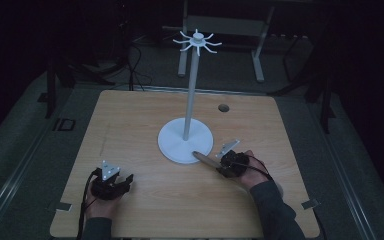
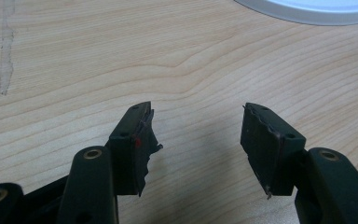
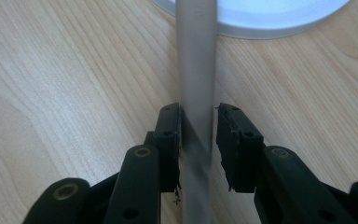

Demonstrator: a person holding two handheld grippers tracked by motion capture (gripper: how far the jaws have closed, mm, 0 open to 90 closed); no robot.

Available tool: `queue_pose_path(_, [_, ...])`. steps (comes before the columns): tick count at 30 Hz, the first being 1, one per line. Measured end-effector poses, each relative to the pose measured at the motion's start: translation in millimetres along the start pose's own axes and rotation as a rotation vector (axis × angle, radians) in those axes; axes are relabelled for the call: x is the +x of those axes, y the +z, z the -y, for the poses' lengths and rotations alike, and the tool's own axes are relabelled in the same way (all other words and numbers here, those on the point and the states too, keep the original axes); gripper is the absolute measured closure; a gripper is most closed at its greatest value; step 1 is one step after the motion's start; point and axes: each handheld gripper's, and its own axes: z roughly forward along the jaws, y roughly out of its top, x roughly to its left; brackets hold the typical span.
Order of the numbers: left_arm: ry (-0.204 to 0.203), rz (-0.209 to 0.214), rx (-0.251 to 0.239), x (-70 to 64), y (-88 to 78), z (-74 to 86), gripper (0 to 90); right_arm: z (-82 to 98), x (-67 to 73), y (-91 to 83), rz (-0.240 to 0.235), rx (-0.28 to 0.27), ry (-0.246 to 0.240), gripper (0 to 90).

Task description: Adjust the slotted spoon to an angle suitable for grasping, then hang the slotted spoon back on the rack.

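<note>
In the high view, the right gripper lies at about four o'clock from the white stand, and a long flat wooden piece goes from its jaws toward ten o'clock, its far end near or on the base rim. The left gripper rests well apart, at seven o'clock. In the left gripper view, the left gripper stands wide open over bare table. In the right gripper view, the piece runs toward twelve o'clock between the jaws; the left pad touches it, the right shows a thin gap, so the hold looks loose. Its far end is cut off.
</note>
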Motion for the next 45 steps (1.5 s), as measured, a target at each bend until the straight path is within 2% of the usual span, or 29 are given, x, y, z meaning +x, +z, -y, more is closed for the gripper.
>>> queue_pose_path(4, [0.0, 0.0, 0.0, 0.0, -0.2, -0.1, 43.9, -5.9, -4.3, 7.4, -0.032, 0.055, 0.004, 70.4])
queue_pose_path(10, [-0.003, 0.0, -0.003, 0.1, -0.1, -0.1, 43.9, -10.8, -5.7, 14.7, -0.049, 0.089, 0.003, 69.6])
queue_pose_path(13, [-0.003, 0.0, -0.003, 0.1, 0.0, -0.1, 43.8, -11.8, -5.8, 15.6, -0.055, 0.083, 0.016, 72.4])
queue_pose_path(20, [0.0, 0.0, 0.0, 0.0, 0.5, 0.0, 43.8, -10.5, -4.1, 13.6, -0.04, 0.074, 0.008, 73.4])
queue_pose_path(39, [0.002, -0.004, 0.003, -0.6, 1.8, 0.0, 43.8, -2.4, -5.2, -10.6, 0.0, -0.04, 0.018, 73.3])
queue_pose_path(45, [0.004, -0.005, 0.002, -0.4, 1.4, -0.1, 43.8, 2.2, -7.5, -22.9, 0.006, -0.106, 0.042, 73.3])
